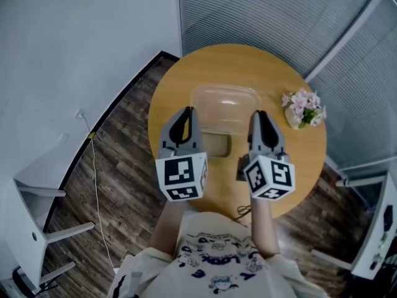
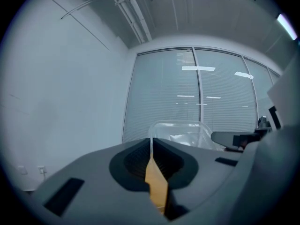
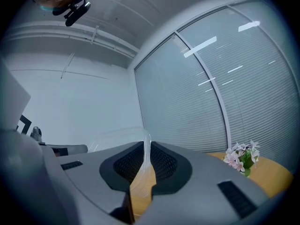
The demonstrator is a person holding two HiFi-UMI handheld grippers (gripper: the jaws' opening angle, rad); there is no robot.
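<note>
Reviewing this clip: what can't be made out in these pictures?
Head view: the left tool and right tool cover the near rim of the clear plastic container.
Head view: small dark object beside the right tool, half covered, unidentifiable.
Both gripper views: tool bodies hide the container's lower part.

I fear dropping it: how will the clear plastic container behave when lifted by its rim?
Probably light: the container looks thin-walled and see-through. Likely flexes, since left tongs and right tongs pinch only its rim. Smooth plastic may slip.
</note>
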